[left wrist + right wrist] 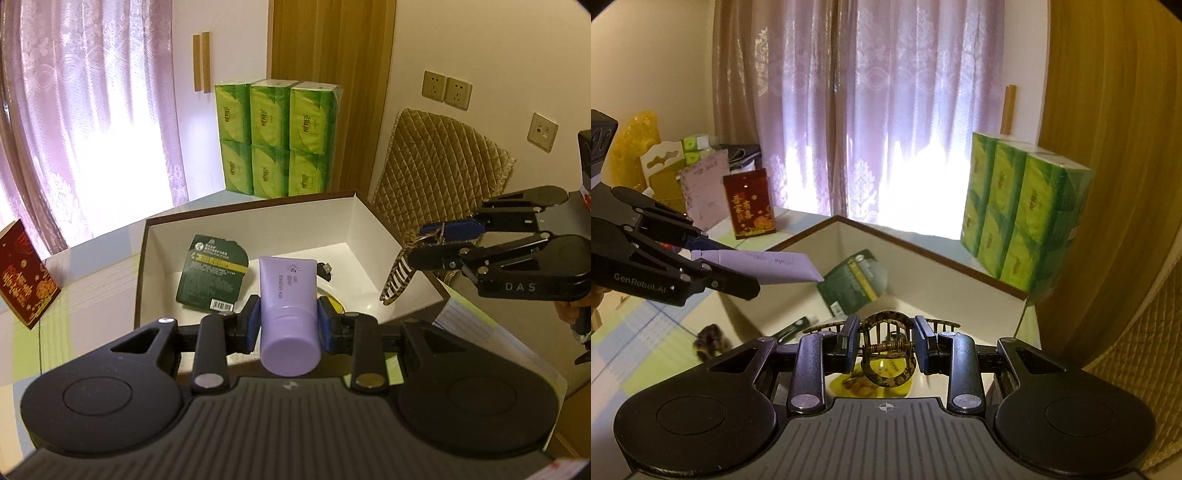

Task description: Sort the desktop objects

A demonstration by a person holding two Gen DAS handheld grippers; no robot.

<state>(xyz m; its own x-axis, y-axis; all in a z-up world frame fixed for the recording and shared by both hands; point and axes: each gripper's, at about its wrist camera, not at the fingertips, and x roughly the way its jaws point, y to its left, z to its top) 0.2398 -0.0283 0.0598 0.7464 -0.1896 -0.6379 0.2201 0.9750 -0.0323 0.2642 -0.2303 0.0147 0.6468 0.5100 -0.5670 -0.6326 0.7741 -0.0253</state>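
Observation:
My left gripper (288, 325) is shut on a lilac cosmetic tube (287, 295), cap toward the camera, held over the near edge of a shallow white box (351, 221) with a brown rim. From the right wrist view the same tube (757, 267) sticks out of the left gripper (701, 264) over the box's left wall. My right gripper (884, 343) is shut on a tortoiseshell hair claw clip (886, 354); the clip (397, 280) hangs above the box's right side from the right gripper (439, 243). A dark green packet (212, 277) lies inside the box.
Green tissue packs (277, 140) are stacked behind the box. A red card box (26, 273) stands on the checked tablecloth at the left. A small dark object (325, 269) and a yellow item (871, 380) lie in the box. A quilted chair back (443, 162) stands to the right.

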